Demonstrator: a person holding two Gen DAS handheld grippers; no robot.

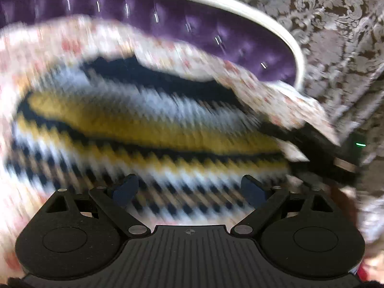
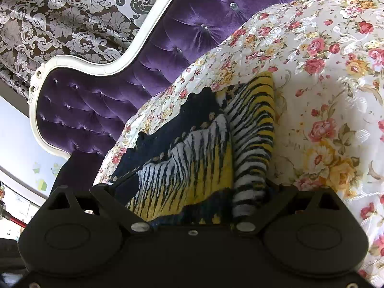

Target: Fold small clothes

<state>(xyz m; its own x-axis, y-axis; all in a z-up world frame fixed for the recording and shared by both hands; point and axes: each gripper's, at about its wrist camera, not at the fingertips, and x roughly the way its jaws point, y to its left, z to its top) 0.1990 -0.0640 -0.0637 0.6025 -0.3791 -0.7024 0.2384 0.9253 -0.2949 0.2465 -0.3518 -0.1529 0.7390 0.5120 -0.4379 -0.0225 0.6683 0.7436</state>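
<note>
Floral bedspread (image 2: pixel 324 76) | left fingers (image 1: pixel 126 189) wide, empty | right fingertips hidden, perhaps gripping knit (image 2: pixel 192 144)

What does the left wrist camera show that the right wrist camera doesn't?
Only the left wrist view shows the left claw, blue-padded fingers spread wide with nothing between them, above the blurred striped knit garment. It also shows the right claw from outside, reaching in at the garment's edge.

Only the right wrist view shows that garment sharply, bunched against its own claw, plus a pale wall; its fingertips are hidden.

Both show the garment, the floral bedspread, the purple tufted headboard and the patterned curtain.
</note>
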